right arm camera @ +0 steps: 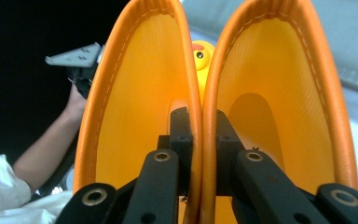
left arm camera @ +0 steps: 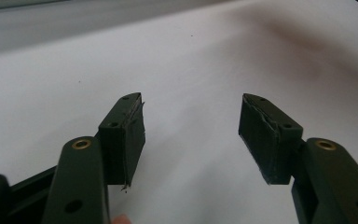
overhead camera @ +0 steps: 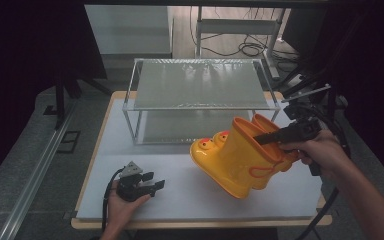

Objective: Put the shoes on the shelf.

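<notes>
Right gripper view shows the right gripper (right arm camera: 199,140) pinching together the inner walls of both yellow boots (overhead camera: 240,160), carried tilted, so next comes setting them onto the rack (overhead camera: 200,107) ahead, while the left gripper (left arm camera: 191,135) rests wide, holding nothing.

The right gripper (overhead camera: 275,140) perhaps hides the boots' (overhead camera: 240,157) inner walls.
</notes>
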### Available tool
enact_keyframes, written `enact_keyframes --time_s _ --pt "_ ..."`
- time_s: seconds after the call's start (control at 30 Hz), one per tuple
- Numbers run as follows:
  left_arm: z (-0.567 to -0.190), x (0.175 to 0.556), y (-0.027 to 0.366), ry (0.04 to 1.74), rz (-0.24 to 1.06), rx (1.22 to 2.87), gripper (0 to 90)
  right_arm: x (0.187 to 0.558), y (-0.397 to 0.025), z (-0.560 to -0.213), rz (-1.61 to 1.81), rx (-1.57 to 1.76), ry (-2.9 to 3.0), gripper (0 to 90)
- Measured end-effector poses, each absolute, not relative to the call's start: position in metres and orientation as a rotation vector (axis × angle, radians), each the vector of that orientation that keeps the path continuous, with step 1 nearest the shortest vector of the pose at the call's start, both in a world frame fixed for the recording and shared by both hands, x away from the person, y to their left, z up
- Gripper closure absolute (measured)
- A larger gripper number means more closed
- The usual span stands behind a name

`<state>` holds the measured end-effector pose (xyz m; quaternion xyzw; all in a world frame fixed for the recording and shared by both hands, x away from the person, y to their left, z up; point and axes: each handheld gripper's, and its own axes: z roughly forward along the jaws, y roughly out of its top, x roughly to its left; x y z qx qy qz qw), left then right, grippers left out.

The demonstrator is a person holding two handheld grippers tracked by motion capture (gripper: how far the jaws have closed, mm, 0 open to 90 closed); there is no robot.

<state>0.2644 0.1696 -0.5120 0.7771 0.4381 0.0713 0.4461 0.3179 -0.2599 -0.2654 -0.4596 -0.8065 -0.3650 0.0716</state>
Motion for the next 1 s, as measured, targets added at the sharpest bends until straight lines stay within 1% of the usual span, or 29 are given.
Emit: enact_keyframes --time_s 0.1,0.23,0.27,0.4,0.5,0.53,0.73,0.83,0.87,0.9,1.0 --pt "-0.512 0.264 0.169 1.087 0.177 1.929 40.7 0.315 -0.262 -0.255 -1.124 -1.371 -2.428 82.5" --pt "-0.513 0.265 0.169 1.091 0.178 1.932 40.7 0.309 -0.268 -0.229 -1.212 -1.345 -2.422 82.5" --pt "-0.513 0.265 0.169 1.091 0.178 1.932 40.7 0.309 -0.268 -0.229 -1.212 -1.345 -2.422 82.5" --pt "-0.513 0.265 0.169 1.089 0.176 1.933 40.6 0.31 -0.274 -0.2 -1.316 -1.318 -2.405 82.5" --pt "-0.513 0.265 0.169 1.089 0.175 1.932 40.6 0.312 -0.275 -0.191 -1.334 -1.32 -2.404 82.5" --pt "-0.513 0.265 0.168 1.087 0.176 1.934 40.6 0.317 -0.275 -0.183 -1.345 -1.321 -2.407 82.5" --pt "-0.514 0.266 0.168 1.087 0.175 1.933 40.6 0.334 -0.273 -0.169 -1.377 -1.336 -2.41 82.5" --pt "-0.514 0.267 0.169 1.087 0.171 1.937 40.6 0.353 -0.273 -0.159 -1.406 -1.366 -2.386 82.5" --pt "-0.514 0.267 0.169 1.087 0.171 1.937 40.6 0.353 -0.273 -0.159 -1.406 -1.366 -2.386 82.5" --pt "-0.514 0.267 0.169 1.09 0.169 1.935 40.6 0.365 -0.272 -0.155 -1.412 -1.386 -2.375 82.5" --pt "-0.514 0.267 0.17 1.09 0.172 1.932 40.6 0.383 -0.268 -0.15 -1.417 -1.409 -2.373 82.5"
